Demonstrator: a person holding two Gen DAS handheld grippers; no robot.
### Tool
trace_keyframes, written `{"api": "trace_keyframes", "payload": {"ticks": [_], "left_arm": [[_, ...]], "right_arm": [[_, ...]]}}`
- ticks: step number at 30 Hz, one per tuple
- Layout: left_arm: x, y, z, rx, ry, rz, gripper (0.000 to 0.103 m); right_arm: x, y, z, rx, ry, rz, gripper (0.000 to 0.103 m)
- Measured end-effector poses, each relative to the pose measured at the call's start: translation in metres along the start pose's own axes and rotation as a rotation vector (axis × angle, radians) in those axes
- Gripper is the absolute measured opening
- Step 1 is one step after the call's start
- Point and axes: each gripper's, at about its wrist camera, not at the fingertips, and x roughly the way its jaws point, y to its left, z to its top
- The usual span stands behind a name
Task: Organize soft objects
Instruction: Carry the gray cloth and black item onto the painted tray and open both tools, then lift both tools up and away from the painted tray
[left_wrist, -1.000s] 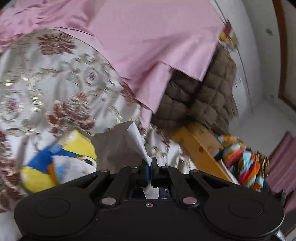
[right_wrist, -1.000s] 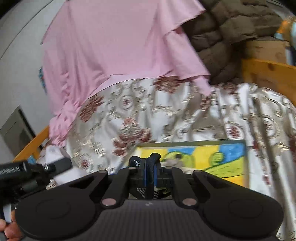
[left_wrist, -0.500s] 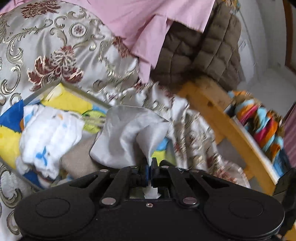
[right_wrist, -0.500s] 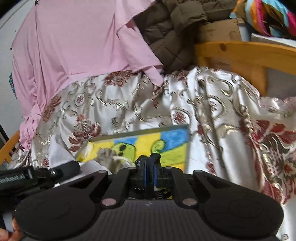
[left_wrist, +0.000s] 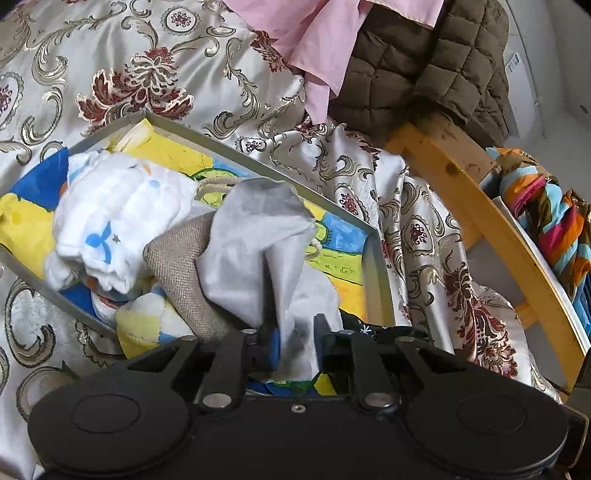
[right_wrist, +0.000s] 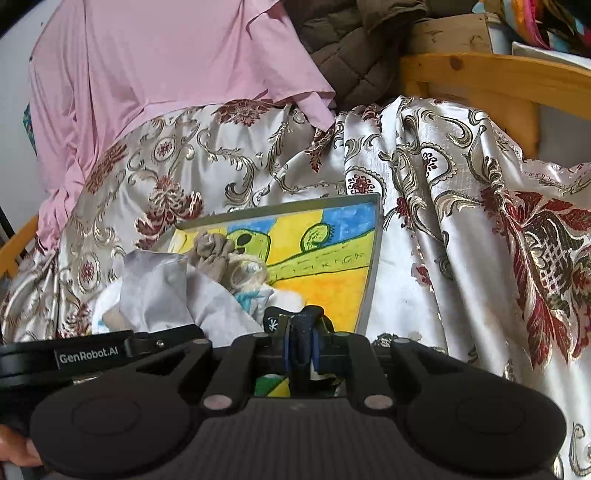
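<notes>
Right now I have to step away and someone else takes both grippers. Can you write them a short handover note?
Left gripper: open, with the grey cloth loose between its jaws and draped into the tray.
Right gripper: shut on a dark cloth, at the tray's near edge.
In the tray: white printed cloth, beige pouch, grey cloth.
Done: those three are in.
Left: draw the left gripper clear, then probably release the dark cloth into the tray.
</notes>
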Motion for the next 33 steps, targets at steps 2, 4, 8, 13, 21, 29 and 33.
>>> {"api": "trace_keyframes", "payload": {"ticks": [2, 4, 8, 13, 21, 29, 33], "left_arm": [[-0.003, -0.002, 0.000, 0.014, -0.003, 0.010, 0.027], [-0.006, -0.003, 0.000, 0.017, -0.003, 0.020, 0.031], [-0.014, -0.005, -0.001, 0.010, 0.001, 0.037, 0.037], [-0.025, -0.007, -0.002, -0.018, 0.008, 0.044, 0.053], [-0.049, -0.012, -0.007, -0.013, -0.007, 0.063, 0.065], [-0.094, -0.019, -0.019, 0.014, -0.079, 0.061, 0.074], [-0.121, -0.021, -0.028, 0.037, -0.110, 0.074, 0.079]], "right_arm": [[-0.003, 0.002, -0.001, -0.004, -0.010, -0.010, 0.020], [-0.006, 0.003, 0.000, -0.009, -0.020, -0.018, 0.033], [-0.014, 0.004, 0.002, -0.010, -0.035, -0.027, 0.044], [-0.025, 0.005, 0.003, -0.008, -0.034, -0.030, 0.052], [-0.051, 0.018, 0.001, -0.040, -0.049, -0.033, 0.062], [-0.086, 0.024, -0.003, -0.037, -0.095, -0.033, 0.076], [-0.104, 0.028, -0.007, -0.038, -0.116, -0.037, 0.083]]}}
